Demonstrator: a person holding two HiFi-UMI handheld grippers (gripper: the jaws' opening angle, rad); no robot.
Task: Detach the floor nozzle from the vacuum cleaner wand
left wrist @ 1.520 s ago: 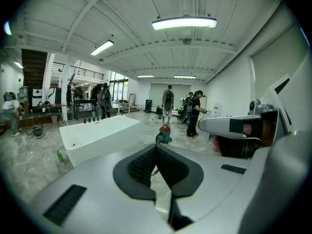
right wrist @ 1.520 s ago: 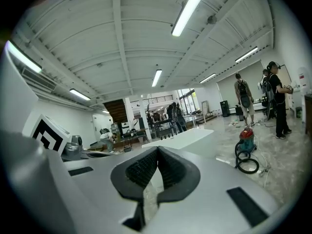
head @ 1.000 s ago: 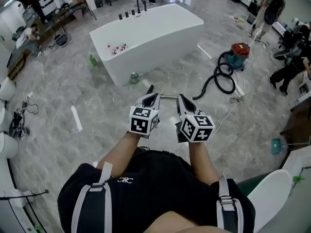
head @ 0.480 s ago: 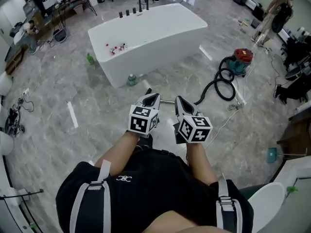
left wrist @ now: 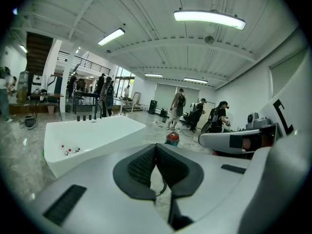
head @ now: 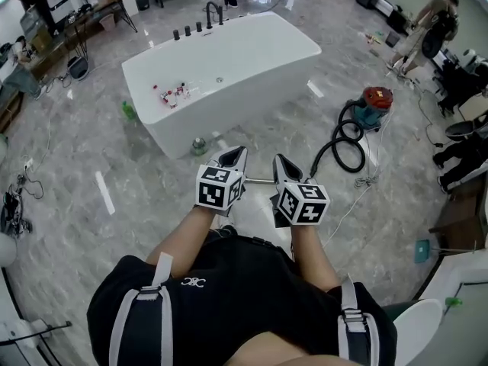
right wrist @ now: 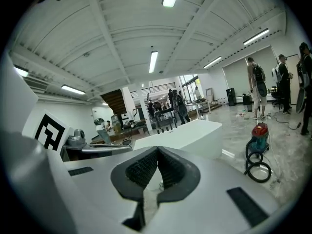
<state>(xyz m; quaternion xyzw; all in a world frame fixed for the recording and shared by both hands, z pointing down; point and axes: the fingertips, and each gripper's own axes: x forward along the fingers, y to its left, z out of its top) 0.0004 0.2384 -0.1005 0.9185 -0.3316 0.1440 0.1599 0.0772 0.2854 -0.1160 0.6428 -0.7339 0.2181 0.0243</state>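
Note:
The vacuum canister, red on teal, stands on the floor at the right, and its black hose coils toward me. A thin metal wand lies on the floor and shows between my two grippers. Its nozzle end is hidden behind my left gripper. Both that one and my right gripper are held side by side in front of my chest, above the floor. Each is shut with nothing between its pads. The canister shows past the left jaws and again at the right of the right gripper view.
A white bathtub stands just ahead, with small items inside. A green bottle and a second bottle sit at its foot. People stand at the far right. Cables lie along the left edge.
I have walked forward: the bathtub, the canister and the hose have come nearer in the head view. Both grippers stay shut and side by side.

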